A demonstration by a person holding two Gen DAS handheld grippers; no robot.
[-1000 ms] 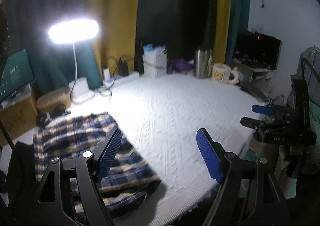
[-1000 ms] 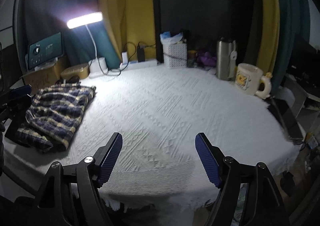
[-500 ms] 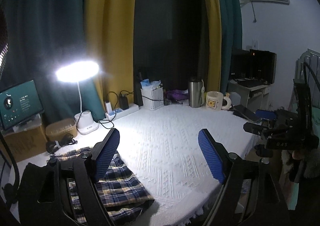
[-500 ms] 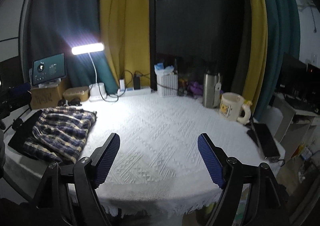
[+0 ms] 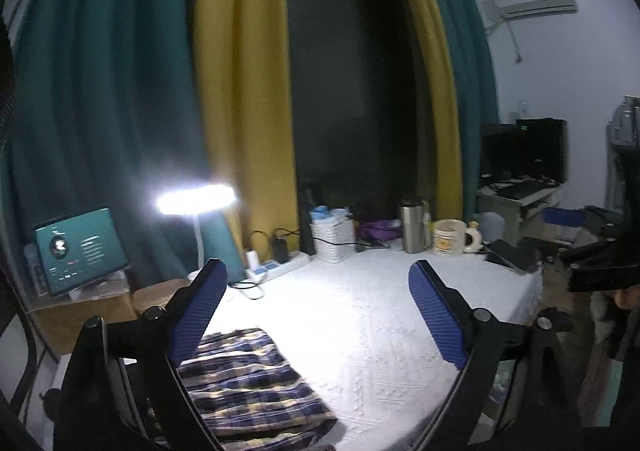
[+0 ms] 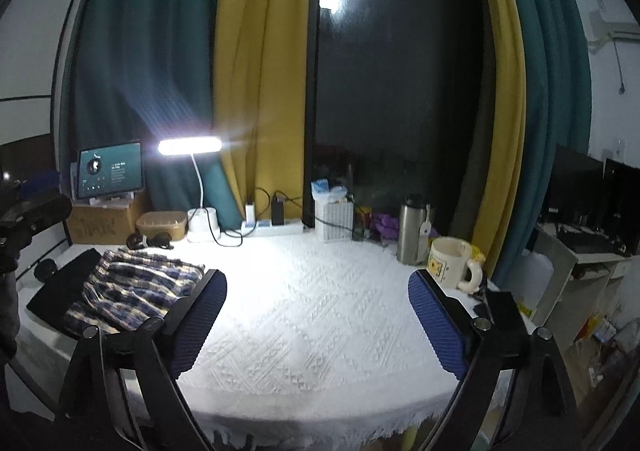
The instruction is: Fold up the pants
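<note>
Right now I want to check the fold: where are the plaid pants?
The plaid pants lie folded at the left end of the white tablecloth, in front of the desk lamp base.

1. The left claw [image 5: 318, 313] is opening, its blue pads wide apart with nothing between them.
2. Folded plaid pants [image 5: 248, 383] lie on the white counter [image 5: 360, 311], low left.
3. A lit lamp [image 5: 196, 198] glows behind.
4. The right claw [image 5: 600, 271] shows at the right edge.
</note>
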